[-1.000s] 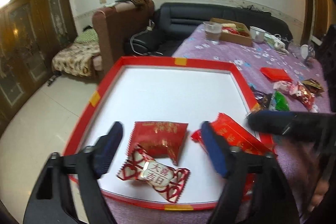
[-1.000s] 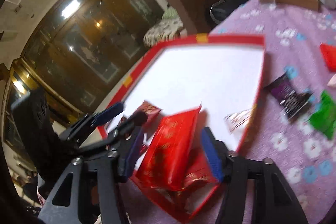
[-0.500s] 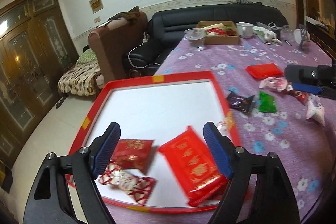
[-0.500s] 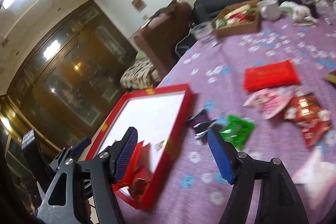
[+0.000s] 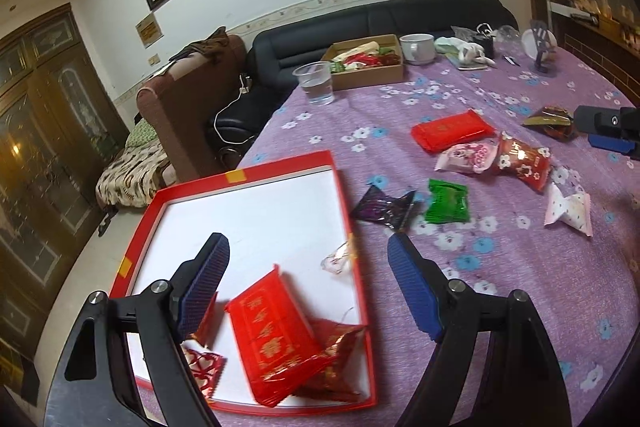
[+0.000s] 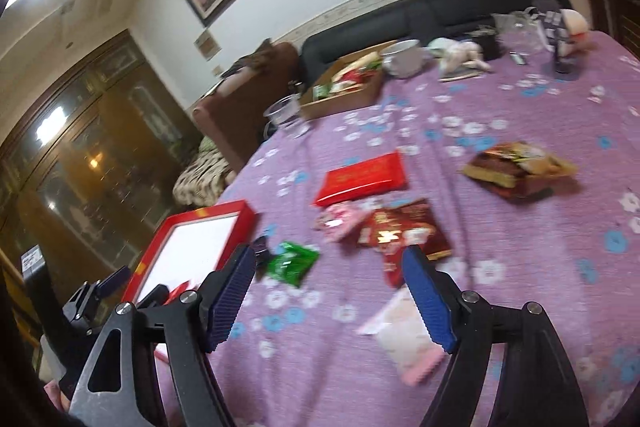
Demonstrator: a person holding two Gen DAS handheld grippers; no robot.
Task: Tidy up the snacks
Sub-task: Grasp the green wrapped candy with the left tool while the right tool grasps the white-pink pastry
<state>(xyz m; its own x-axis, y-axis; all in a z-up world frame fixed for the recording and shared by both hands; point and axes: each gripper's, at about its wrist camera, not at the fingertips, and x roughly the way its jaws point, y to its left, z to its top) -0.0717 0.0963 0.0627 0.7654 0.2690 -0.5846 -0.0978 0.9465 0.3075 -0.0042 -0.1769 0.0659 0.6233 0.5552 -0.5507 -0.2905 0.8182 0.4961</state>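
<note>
Snacks in tray: a flat red packet and a few small wrapped ones lie at the near end of the red tray.
Snacks loose: green packet, dark purple packet, pink packet and others lie scattered on the purple surface, beside the tray.
Handling: likely light, crinkly, slippery film; best pinched across the flat middle, gently.
Left tool: wide, empty, above the tray's near end.
Right tool: wide, empty, over the loose packets.
</note>
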